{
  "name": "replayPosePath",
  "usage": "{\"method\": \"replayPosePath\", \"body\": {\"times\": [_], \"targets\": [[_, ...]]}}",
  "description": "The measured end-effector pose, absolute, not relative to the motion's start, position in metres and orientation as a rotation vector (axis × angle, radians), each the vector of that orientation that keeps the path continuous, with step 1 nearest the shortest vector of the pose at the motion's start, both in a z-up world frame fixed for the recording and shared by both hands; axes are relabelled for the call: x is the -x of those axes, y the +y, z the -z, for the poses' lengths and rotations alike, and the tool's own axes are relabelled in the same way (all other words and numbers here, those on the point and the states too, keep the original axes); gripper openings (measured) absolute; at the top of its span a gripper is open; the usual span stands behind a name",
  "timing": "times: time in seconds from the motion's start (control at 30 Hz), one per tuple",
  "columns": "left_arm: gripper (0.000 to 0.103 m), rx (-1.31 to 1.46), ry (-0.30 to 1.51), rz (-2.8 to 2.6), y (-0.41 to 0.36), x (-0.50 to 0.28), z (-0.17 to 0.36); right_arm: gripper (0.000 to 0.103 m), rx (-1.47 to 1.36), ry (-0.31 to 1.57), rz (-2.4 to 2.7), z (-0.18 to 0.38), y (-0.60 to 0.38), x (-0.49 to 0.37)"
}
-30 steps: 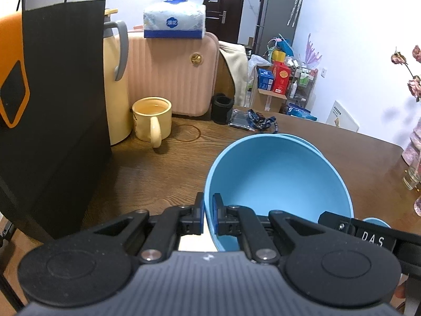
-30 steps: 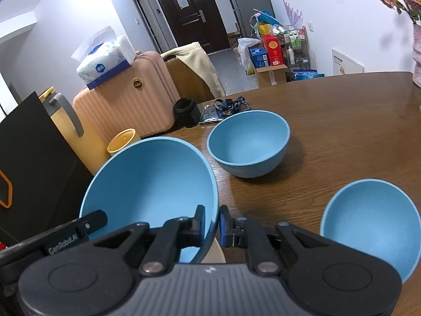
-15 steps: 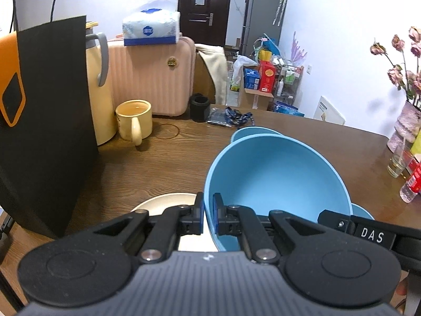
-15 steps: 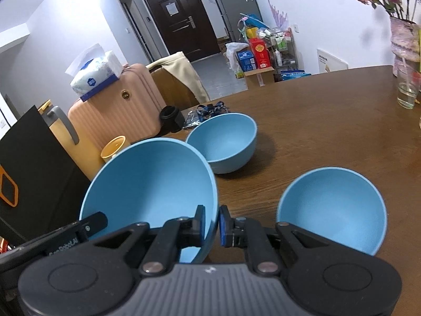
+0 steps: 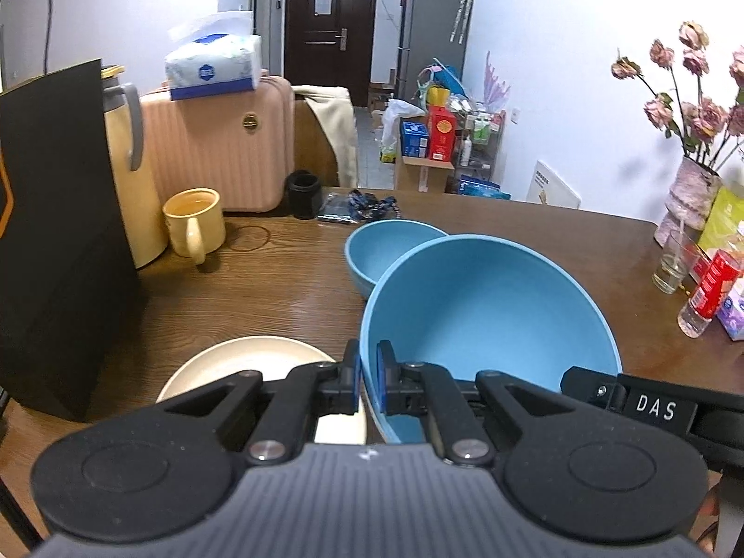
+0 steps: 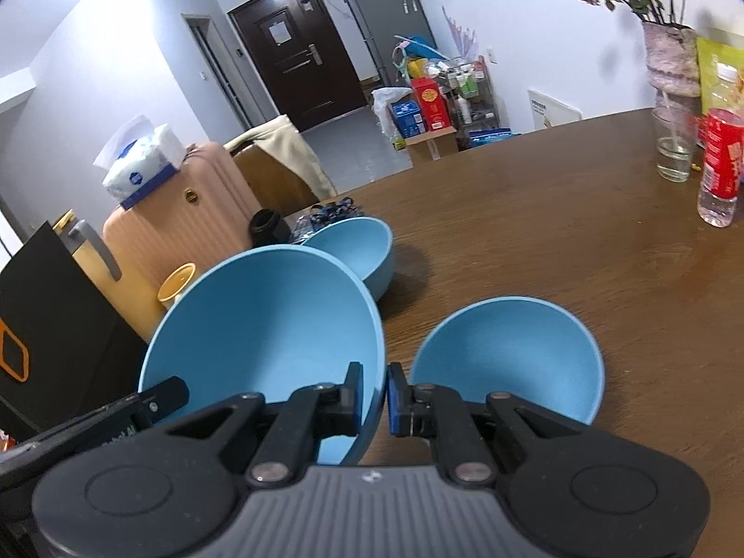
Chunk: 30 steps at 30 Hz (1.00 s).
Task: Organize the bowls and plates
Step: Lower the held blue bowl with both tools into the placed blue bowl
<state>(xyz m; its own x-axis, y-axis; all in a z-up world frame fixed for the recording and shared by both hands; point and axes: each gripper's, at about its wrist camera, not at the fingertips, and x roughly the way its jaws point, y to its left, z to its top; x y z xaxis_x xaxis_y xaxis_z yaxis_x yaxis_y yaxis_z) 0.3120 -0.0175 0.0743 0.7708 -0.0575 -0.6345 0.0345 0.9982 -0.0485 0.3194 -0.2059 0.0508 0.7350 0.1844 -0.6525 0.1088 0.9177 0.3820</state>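
A large blue bowl (image 5: 488,316) hangs above the wooden table (image 5: 279,297), held by both grippers. My left gripper (image 5: 367,379) is shut on its left rim, and my right gripper (image 6: 372,393) is shut on its right rim (image 6: 376,353). A cream plate (image 5: 242,362) lies on the table under the left gripper. Behind the held bowl sits a medium blue bowl (image 5: 386,251), seen again in the right wrist view (image 6: 358,246). A small blue bowl (image 6: 507,353) rests on the table just right of the right gripper.
A black paper bag (image 5: 51,242), a yellow thermos (image 5: 130,176) and a cream mug (image 5: 193,221) stand at the left. A pink suitcase (image 5: 218,149) with a tissue pack stands behind. A glass (image 6: 672,158), a bottle (image 6: 718,172) and a flower vase (image 6: 672,60) stand far right.
Both grippers have carried the large bowl toward the near side and right; the cream plate has come into view beneath it, and the two other bowls have slid left in the views.
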Motion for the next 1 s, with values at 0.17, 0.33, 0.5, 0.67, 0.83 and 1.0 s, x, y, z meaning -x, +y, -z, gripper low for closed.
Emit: {"method": "replayPosePath", "body": {"times": [0.17, 0.33, 0.5, 0.67, 0.83, 1.0], "targets": [[0.007, 0.018, 0.693, 0.068, -0.038, -0.311, -0.073, 0.01, -0.433, 0.747, -0.022, -0.049, -0.225, -0.317], [0.007, -0.001, 0.696, 0.084, -0.058, -0.311, -0.073, 0.01, -0.45, 0.743, -0.006, -0.047, -0.244, -0.314], [0.007, -0.014, 0.704, 0.094, -0.075, -0.314, -0.07, 0.01, -0.462, 0.743, 0.006, -0.044, -0.259, -0.312], [0.008, -0.025, 0.716, 0.103, -0.091, -0.319, -0.065, 0.01, -0.472, 0.748, 0.018, -0.039, -0.275, -0.313], [0.008, -0.036, 0.732, 0.112, -0.106, -0.325, -0.058, 0.01, -0.481, 0.756, 0.031, -0.032, -0.291, -0.316], [0.008, -0.045, 0.751, 0.115, -0.119, -0.333, -0.05, 0.01, -0.487, 0.768, 0.041, -0.024, -0.302, -0.322]]}}
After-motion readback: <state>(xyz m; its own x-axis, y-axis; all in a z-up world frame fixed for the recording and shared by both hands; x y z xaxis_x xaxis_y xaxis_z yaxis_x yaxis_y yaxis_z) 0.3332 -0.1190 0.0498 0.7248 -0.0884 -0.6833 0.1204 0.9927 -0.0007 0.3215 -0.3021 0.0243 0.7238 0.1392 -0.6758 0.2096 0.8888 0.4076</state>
